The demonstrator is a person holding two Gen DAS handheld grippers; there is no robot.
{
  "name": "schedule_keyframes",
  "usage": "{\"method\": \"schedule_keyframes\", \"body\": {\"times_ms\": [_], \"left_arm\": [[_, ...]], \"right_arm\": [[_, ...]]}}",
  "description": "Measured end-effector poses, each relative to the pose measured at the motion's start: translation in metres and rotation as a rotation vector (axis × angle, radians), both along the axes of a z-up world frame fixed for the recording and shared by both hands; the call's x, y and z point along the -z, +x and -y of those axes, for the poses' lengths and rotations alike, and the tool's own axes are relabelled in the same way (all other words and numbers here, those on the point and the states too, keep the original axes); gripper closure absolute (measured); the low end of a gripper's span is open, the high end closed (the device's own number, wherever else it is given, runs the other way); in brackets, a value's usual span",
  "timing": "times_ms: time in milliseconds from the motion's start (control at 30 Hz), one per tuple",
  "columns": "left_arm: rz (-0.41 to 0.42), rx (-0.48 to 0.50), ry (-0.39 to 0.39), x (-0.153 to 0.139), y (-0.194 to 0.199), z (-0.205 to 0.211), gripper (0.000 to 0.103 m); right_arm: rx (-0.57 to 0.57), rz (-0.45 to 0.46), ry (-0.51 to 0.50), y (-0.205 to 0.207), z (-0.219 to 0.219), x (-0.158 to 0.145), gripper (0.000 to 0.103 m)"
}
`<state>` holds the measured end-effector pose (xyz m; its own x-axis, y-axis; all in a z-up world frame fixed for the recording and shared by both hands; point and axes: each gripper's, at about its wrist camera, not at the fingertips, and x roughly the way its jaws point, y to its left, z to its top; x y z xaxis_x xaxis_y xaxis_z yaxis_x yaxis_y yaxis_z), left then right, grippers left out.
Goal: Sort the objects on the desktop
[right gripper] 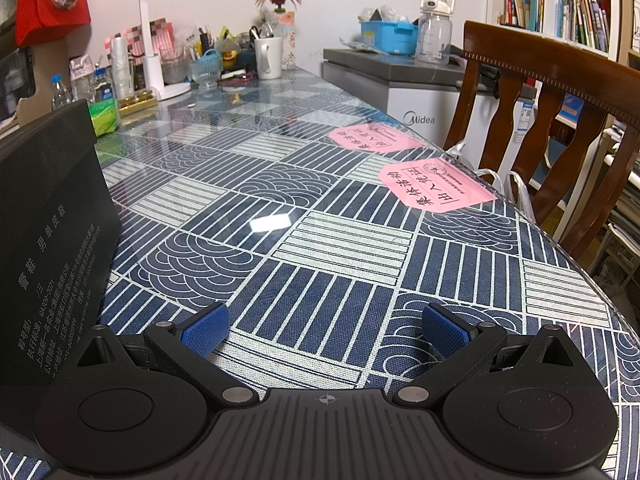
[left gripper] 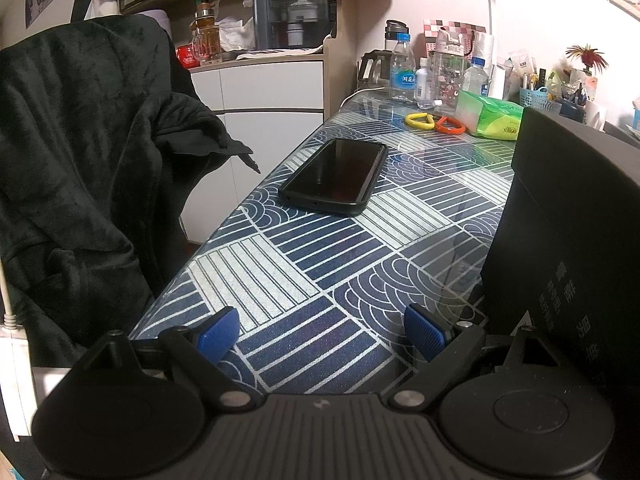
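The left gripper (left gripper: 324,334) hung wide open and empty over the table (left gripper: 304,264), with the phone (left gripper: 335,176) lying flat ahead and the yellow ring (left gripper: 420,120) touching the orange ring (left gripper: 451,125) beyond. A black box (left gripper: 568,240) stood between the grippers. The right gripper (right gripper: 326,330) was likewise wide open, holding nothing, near two pink slips (right gripper: 436,184).

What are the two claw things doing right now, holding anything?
Left gripper: open, holding nothing, above the table.
Right gripper: open, holding nothing.
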<state>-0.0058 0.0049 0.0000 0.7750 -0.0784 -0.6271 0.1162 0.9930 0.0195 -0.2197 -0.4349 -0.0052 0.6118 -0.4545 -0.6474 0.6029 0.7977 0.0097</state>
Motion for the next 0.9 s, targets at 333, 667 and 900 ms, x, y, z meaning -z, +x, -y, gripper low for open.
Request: {"method": "schedule_keyframes", "body": {"times_ms": [333,667,900], "left_arm": [[-0.002,-0.012,0.002,0.000,-0.001,0.000,0.000],[-0.004,-0.017,0.002,0.000,0.000,0.000,0.000],[-0.001,-0.019,0.000,0.000,0.000,-0.001,0.000]], "right_arm": [[0.000,0.000,0.001,0.000,-0.001,0.000,0.000],[-0.026,-0.053,0.034,-0.001,0.001,-0.005,0.000],[0.020,-0.121,0.085,0.001,0.001,-0.010,0.000]]}}
